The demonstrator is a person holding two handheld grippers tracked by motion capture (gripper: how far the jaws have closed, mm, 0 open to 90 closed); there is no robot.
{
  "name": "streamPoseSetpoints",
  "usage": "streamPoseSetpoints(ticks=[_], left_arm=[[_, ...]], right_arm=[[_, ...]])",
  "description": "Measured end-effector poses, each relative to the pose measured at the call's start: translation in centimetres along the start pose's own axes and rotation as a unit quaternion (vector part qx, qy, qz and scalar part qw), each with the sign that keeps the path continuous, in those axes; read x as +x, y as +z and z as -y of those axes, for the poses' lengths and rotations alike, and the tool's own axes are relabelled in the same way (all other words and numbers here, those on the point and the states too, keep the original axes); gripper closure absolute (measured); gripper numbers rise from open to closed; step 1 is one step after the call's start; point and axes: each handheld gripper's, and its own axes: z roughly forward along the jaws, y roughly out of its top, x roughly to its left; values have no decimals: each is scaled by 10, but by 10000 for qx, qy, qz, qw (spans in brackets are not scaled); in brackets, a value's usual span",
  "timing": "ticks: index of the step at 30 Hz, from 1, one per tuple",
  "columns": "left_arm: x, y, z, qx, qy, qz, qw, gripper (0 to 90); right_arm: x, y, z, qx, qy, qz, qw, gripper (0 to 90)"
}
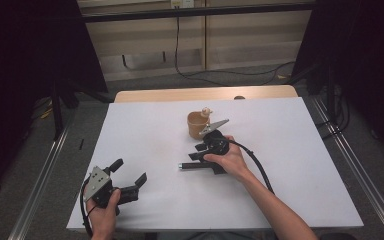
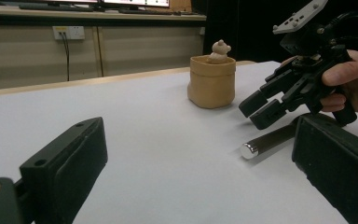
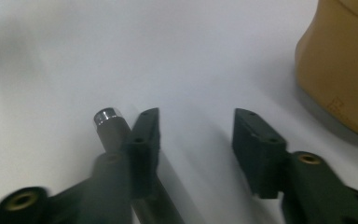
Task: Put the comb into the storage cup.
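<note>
The dark metal rod (image 1: 196, 165) with its shiny end cap lies flat on the white worktop (image 1: 290, 165), just in front of the tan pot (image 1: 197, 125) that holds a small figure (image 1: 206, 111). The right claw (image 1: 198, 151) hovers low over the rod, jaws partly apart with nothing gripped; the rod runs beside one jaw, outside the gap. The left claw (image 1: 129, 172) rests well apart near the worktop's front edge, jaws wide and empty.
</note>
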Motion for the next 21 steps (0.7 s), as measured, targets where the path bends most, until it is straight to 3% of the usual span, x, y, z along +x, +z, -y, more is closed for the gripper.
streamPoseSetpoints(ticks=[1,2,4,8,9,10,13,21], left_arm=[[0,0,0,7,15,9,10000,34],[0,0,0,2,14,7,10000,34],[0,0,0,6,11,11,10000,34],[0,0,0,55,34,30,10000,34],[0,0,0,40,33,25,10000,34],[0,0,0,40,33,25,10000,34],[-1,0,0,32,35,10,10000,33],[0,1,0,73,89,21,9999,33]], right_arm=[[0,-2,1,3,41,49,10000,289],[0,-2,1,3,41,49,10000,289],[0,-4,1,-68,27,216,9997,132],[-2,-7,3,-109,71,169,9998,85],[-2,-11,3,-148,61,183,9997,23],[-2,-11,3,-148,61,183,9997,23],[-3,-21,3,-312,1,511,9982,50],[-10,-37,8,-291,156,535,9980,62]])
